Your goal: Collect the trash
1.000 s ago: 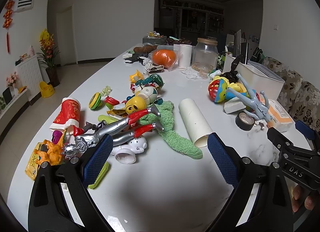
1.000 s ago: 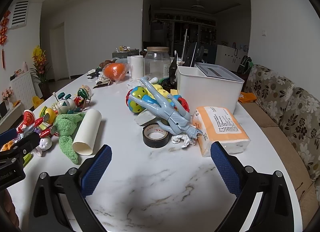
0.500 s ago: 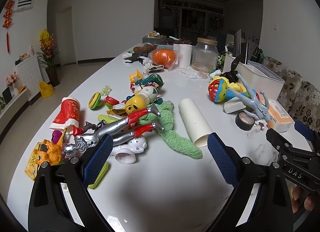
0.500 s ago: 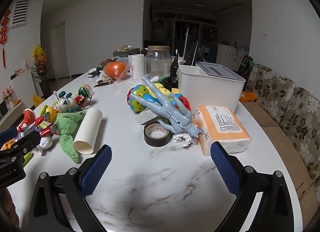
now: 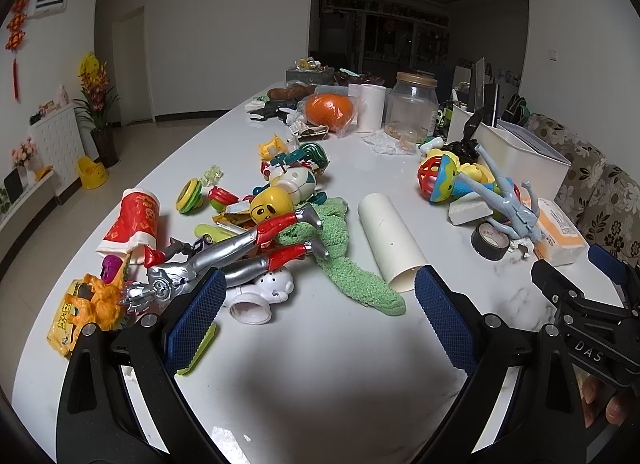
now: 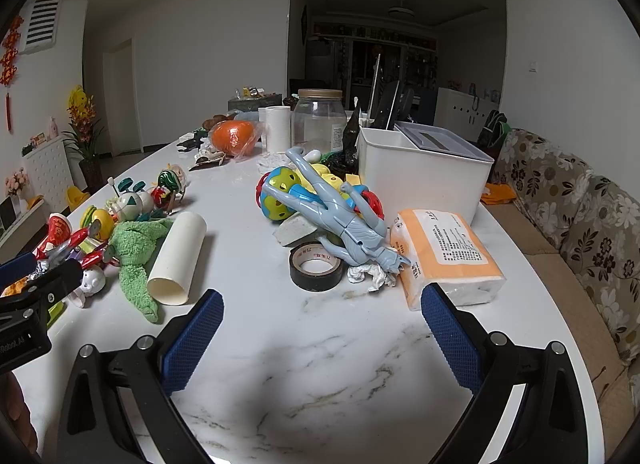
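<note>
Hovering with jaws released, both the left gripper [image 5: 316,312] and right gripper [image 6: 318,328] are held empty; the crumpled tissue [image 6: 370,275] near the tape roll [image 6: 316,266] should be approached next.

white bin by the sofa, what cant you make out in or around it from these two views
- White bin interior: both views, its own walls hide it.
- Tissue pack print: right wrist view, too small to read.
- Crumpled paper: partly under the blue figure.
- Glass jar contents: left wrist view, too small.
</note>
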Tool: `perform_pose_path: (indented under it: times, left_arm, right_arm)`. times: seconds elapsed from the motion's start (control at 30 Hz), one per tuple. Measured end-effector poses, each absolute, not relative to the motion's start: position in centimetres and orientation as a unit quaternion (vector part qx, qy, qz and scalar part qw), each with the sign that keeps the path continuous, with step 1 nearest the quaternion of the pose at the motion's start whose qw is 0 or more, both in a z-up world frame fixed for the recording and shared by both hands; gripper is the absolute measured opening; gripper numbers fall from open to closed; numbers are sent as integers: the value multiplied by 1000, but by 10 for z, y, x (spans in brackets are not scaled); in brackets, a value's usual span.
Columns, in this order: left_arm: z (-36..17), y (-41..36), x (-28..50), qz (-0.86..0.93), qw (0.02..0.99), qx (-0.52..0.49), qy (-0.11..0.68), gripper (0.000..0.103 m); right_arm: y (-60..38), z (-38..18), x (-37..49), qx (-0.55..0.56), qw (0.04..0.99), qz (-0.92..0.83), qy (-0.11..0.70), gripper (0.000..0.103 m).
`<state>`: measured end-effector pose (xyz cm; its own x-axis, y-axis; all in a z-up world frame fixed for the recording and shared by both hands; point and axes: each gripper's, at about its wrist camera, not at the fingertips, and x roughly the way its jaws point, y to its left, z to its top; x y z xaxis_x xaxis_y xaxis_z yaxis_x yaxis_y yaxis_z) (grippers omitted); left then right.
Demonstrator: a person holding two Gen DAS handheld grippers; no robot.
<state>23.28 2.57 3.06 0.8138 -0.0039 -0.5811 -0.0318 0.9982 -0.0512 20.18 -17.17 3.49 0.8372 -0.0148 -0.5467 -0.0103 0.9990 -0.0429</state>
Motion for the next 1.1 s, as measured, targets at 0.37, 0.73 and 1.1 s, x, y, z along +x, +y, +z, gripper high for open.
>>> perform_pose_path:
  times: [0.37,0.73,1.1]
  left_arm:
    - [29,26,234,15,951,-23,307,93]
    - [35,16,227,38,963,16,267,93]
    - [34,13,227,23,962,12,272,93]
  right_arm:
    - [-171,34,204,-24,957,1,288,98]
    - [-171,32,205,-26,956,2,291,98]
    - [-171,31,206,-27,955,2,294,98]
